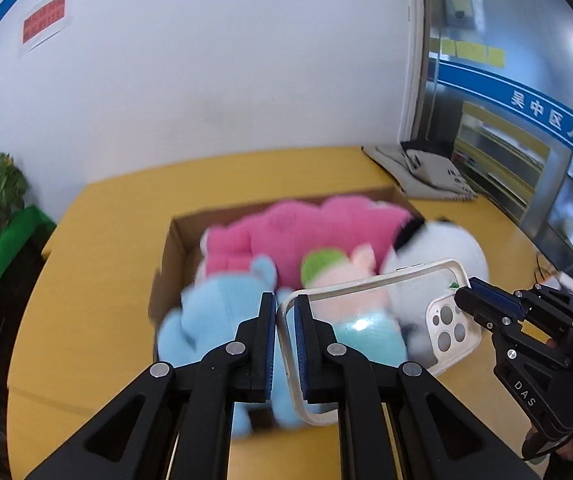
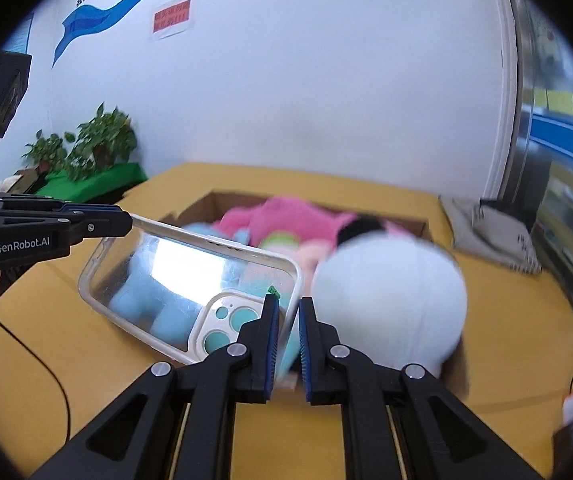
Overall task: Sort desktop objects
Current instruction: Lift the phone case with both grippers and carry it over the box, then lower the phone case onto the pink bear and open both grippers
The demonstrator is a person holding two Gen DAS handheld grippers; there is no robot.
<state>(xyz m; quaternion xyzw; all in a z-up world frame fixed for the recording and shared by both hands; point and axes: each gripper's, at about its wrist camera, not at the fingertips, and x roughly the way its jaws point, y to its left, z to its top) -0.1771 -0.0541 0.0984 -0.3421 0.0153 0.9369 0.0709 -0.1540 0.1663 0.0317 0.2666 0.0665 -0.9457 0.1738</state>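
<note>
Holding a clear phone case (image 1: 370, 316) between them, both tongs hang over a cardboard box (image 1: 174, 248) of soft toys on the yellow table (image 1: 98, 240). The left tongs (image 1: 285, 344) are closed on the case's near-left rim, the thin edge pinched between the blue ribbed pads. The right tongs (image 2: 289, 346) are closed on the opposite rim, beside the camera cut-out. So the case sits in the air above the box, tilted, touching none of the toys.

The case looks light and thin: a glossy see-through back, a whitish bumper rim, rounded corners. I judge it springy rather than stiff, so a hard squeeze could bow the rim, and its smooth plastic could slip from a shallow bite. The rim is the sensible place to hold, since the flat back gives the pads little to catch.

Below it lie fuzzy, squashy toys: a pale blue toy (image 1: 206, 320) near and left, a pink toy (image 1: 286, 232) farther back, a white ball-shaped toy (image 2: 390, 300) on the right, and a small one with a green cap (image 1: 322, 264) in the middle. A grey cloth bag (image 1: 418, 172) lies far right on the table.
</note>
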